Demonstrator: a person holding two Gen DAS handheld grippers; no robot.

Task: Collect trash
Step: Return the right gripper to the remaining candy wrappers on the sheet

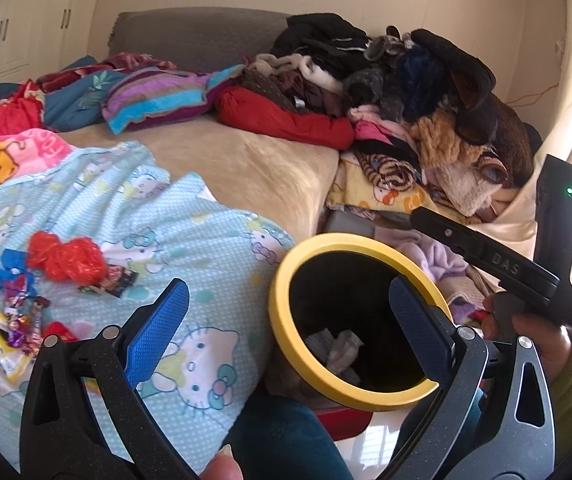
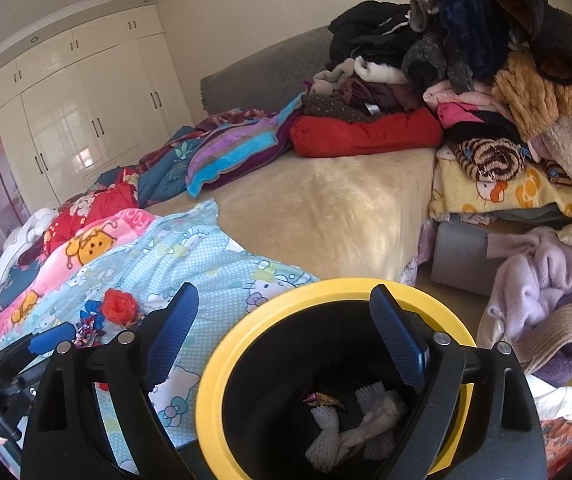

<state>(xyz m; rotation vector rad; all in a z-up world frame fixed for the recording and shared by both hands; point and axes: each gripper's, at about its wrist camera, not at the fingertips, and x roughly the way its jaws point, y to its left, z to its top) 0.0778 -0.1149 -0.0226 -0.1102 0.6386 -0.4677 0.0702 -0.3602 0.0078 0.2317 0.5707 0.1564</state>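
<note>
A black bin with a yellow rim stands beside the bed, with white foam nets and a wrapper inside. A red crumpled bag and several candy wrappers lie on the light blue Hello Kitty quilt. My left gripper is open and empty, between the quilt and the bin. My right gripper is open and empty, its right finger over the bin mouth. The right gripper's body shows in the left wrist view behind the bin.
A beige blanket covers the middle of the bed. A tall pile of clothes sits at the right, with more clothes on the floor. White wardrobes line the far wall.
</note>
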